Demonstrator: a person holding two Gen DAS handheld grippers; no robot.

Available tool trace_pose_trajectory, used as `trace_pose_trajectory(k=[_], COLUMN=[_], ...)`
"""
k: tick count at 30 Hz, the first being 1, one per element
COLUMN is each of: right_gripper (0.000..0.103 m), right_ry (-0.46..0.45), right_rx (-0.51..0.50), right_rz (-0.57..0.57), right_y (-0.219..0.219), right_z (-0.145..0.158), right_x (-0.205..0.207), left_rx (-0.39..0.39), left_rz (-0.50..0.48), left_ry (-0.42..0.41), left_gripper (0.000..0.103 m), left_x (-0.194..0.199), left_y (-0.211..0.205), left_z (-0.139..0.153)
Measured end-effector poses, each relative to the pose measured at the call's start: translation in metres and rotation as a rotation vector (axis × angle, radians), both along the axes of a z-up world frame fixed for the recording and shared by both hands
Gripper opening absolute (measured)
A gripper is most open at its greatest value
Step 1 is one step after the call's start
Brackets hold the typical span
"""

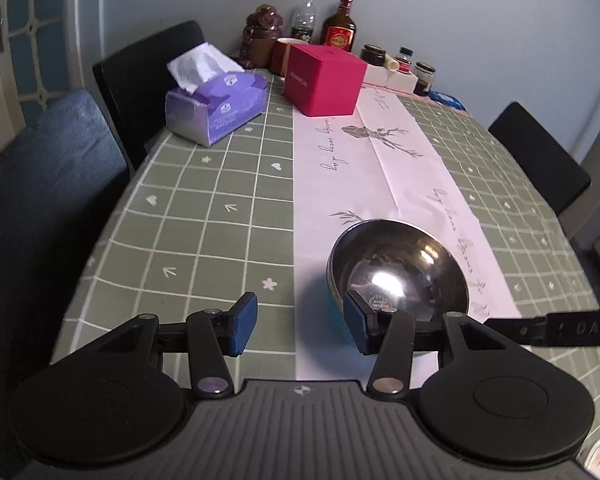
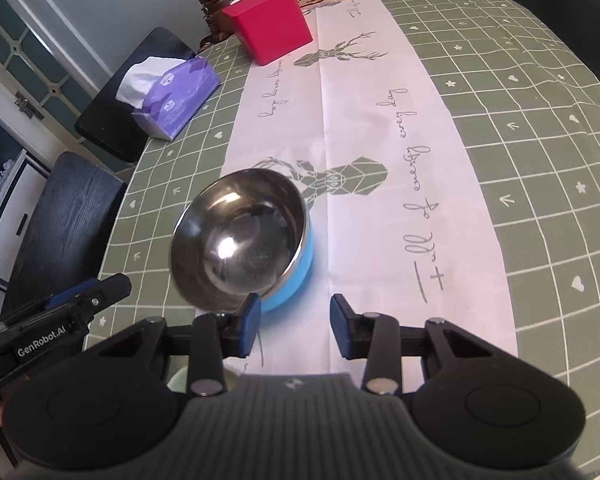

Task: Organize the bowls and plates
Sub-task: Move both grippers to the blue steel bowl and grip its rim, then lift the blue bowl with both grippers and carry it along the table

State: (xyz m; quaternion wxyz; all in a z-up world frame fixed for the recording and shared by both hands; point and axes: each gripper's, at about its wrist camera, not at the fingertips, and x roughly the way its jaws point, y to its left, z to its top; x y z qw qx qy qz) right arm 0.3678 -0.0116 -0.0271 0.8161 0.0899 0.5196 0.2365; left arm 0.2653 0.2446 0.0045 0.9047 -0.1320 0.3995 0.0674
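One bowl (image 1: 396, 264), shiny steel inside and blue outside, sits on the white runner (image 1: 340, 168) of the checked green tablecloth. In the left wrist view my left gripper (image 1: 302, 322) is open, its right pad (image 1: 358, 326) at the bowl's near left rim, with only cloth between the pads. In the right wrist view the same bowl (image 2: 240, 240) lies just ahead and to the left of my right gripper (image 2: 296, 326), which is open and empty, its left pad (image 2: 252, 326) close to the blue wall. The left gripper's finger (image 2: 84, 296) shows at the left there.
A purple tissue pack (image 1: 216, 108) and a red box (image 1: 322, 80) stand farther back, with bottles (image 1: 340, 24) and jars (image 1: 424, 74) against the wall. Dark chairs (image 1: 148, 76) line the left table edge, and another chair (image 1: 540, 156) is on the right.
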Motion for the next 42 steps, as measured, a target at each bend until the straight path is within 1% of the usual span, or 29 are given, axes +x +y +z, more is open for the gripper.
trace_pose_trajectory(k=[2,5,9,13,16,18,19,21,22,24,26,30,33,37,42], right_gripper=[0.033,0.026,0.026,0.025,0.023,0.023,0.022,0.018,0.018,0.017,0.016,0.014,0.013,0.012,0.011], right_ry=[0.013,0.022,0.037,0.046,0.057,0.057,0.057,0.060,0.060,0.053,0.046,0.024,0.026,0.000,-0.043], right_rx=[0.001,0.005,0.030,0.029,0.038,0.044,0.047,0.053,0.051,0.048,0.049,0.024,0.041,0.042,0.043], right_rz=[-0.009,-0.025,-0.035,-0.041,-0.044,-0.045,-0.043,-0.036,-0.039,-0.038,-0.042,-0.045,-0.051,-0.039,-0.029], right_y=[0.002,0.003,0.005,0.010,0.012,0.013,0.014,0.015,0.015,0.015,0.014,0.015,0.011,0.009,0.002], right_z=[-0.005,-0.013,-0.019,-0.023,-0.027,-0.030,-0.031,-0.033,-0.033,-0.033,-0.033,-0.032,-0.030,-0.019,0.002], right_x=[0.006,0.014,0.021,0.026,0.027,0.027,0.027,0.026,0.025,0.024,0.022,0.015,0.012,0.009,-0.001], left_rx=[-0.043,-0.050,-0.073,-0.072,-0.074,-0.065,-0.060,-0.059,-0.062,-0.068,-0.060,-0.045,-0.043,-0.031,-0.019], left_rz=[0.012,0.016,0.027,0.032,0.027,0.015,0.009,0.003,0.002,-0.011,-0.026,-0.036,-0.034,-0.044,-0.049], left_ry=[0.003,0.001,0.008,0.035,0.061,0.081,0.091,0.104,0.106,0.112,0.119,0.128,0.112,0.106,0.086], left_gripper=[0.057,0.057,0.057,0.053,0.049,0.042,0.037,0.035,0.033,0.028,0.022,0.020,0.020,0.020,0.020], left_x=[0.007,0.016,0.027,0.037,0.041,0.044,0.045,0.046,0.046,0.047,0.047,0.044,0.039,0.033,0.020], left_y=[0.002,-0.001,-0.002,-0.004,-0.008,-0.012,-0.014,-0.016,-0.017,-0.019,-0.023,-0.026,-0.026,-0.029,-0.036], left_z=[-0.005,-0.012,-0.021,-0.030,-0.035,-0.039,-0.041,-0.044,-0.046,-0.047,-0.046,-0.044,-0.039,-0.027,-0.005])
